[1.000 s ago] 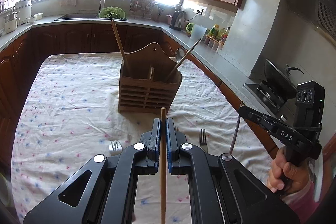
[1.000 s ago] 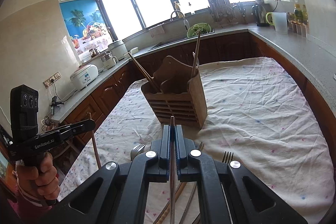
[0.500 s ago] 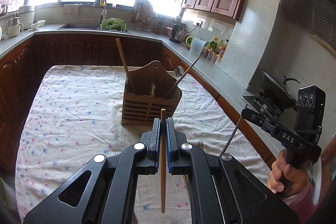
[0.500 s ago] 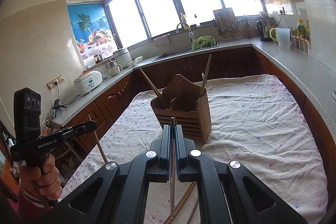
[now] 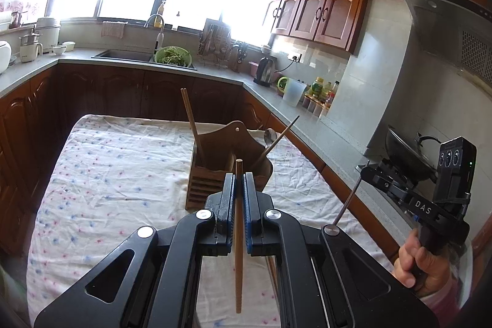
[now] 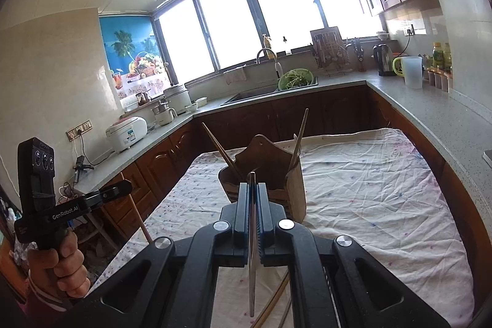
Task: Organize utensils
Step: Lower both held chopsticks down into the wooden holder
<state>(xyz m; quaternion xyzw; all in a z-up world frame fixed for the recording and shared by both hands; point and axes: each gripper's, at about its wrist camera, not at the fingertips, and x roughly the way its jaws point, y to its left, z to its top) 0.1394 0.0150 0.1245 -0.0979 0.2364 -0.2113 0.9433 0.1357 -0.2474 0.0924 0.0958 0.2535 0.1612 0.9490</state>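
A wooden utensil holder stands on the cloth-covered table, with chopsticks and a spoon leaning in it. My left gripper is shut on a wooden chopstick, held upright in front of the holder. My right gripper is shut on a thin metal chopstick, also upright before the holder. Each gripper shows in the other's view: the right gripper with its metal stick, the left gripper with its wooden stick.
More utensils lie on the cloth under the grippers, among them chopsticks. A stone counter wraps round the table, with a sink, a kettle, a jug and a wok on the stove.
Both grippers have risen with their sticks, and the forks on the cloth have dropped out of sight behind them. The holder sits lower in both views.
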